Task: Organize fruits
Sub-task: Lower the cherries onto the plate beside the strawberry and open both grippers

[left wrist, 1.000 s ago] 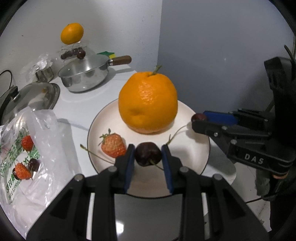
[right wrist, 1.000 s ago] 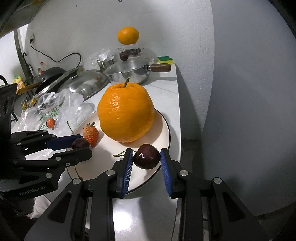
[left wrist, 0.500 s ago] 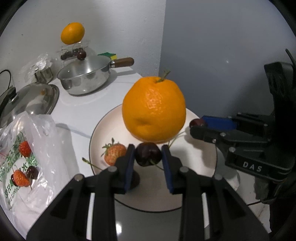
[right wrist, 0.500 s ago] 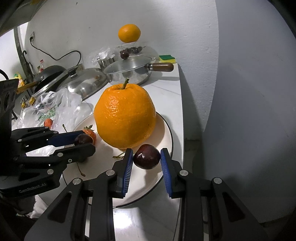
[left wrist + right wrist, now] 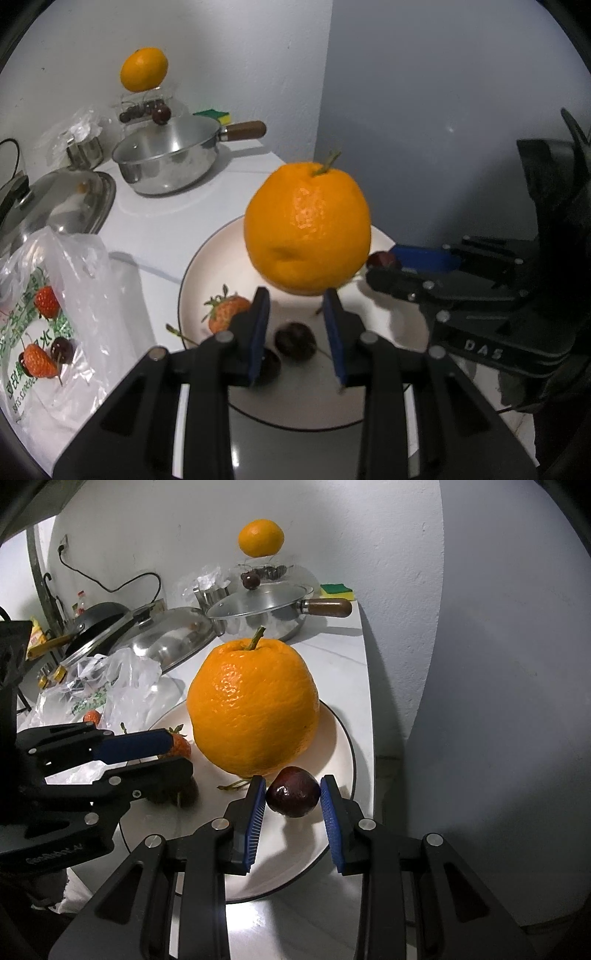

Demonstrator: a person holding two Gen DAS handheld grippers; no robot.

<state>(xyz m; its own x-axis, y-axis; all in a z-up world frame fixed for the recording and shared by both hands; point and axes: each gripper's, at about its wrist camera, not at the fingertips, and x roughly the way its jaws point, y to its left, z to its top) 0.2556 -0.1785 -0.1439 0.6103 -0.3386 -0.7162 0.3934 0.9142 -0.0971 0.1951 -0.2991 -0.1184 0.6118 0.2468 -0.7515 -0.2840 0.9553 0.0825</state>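
A large orange [image 5: 306, 229] [image 5: 255, 709] stands on a white plate [image 5: 207, 266] [image 5: 332, 746], with a strawberry [image 5: 225, 317] [image 5: 181, 746] beside it. My left gripper [image 5: 295, 302] [image 5: 177, 753] hovers over the plate's near side with its pads slightly apart and nothing between them. A dark cherry [image 5: 295, 341] lies on the plate just beneath its fingers. Another dark shape sits beside that cherry, half hidden by the left finger. My right gripper [image 5: 293, 794] [image 5: 373, 264] is shut on a second dark cherry [image 5: 293, 792] [image 5: 382, 258], held just above the plate's right rim.
A plastic bag [image 5: 55, 325] with strawberries and cherries lies left of the plate. Behind are a steel saucepan [image 5: 166, 166], a pot lid [image 5: 62, 199], a sponge [image 5: 212, 116] and a small orange [image 5: 144, 68] on a clear box. The counter edge [image 5: 369, 709] runs right of the plate.
The cherry that sat between my left gripper's pads has dropped onto the plate below them. The right gripper still holds its cherry in the same spot.
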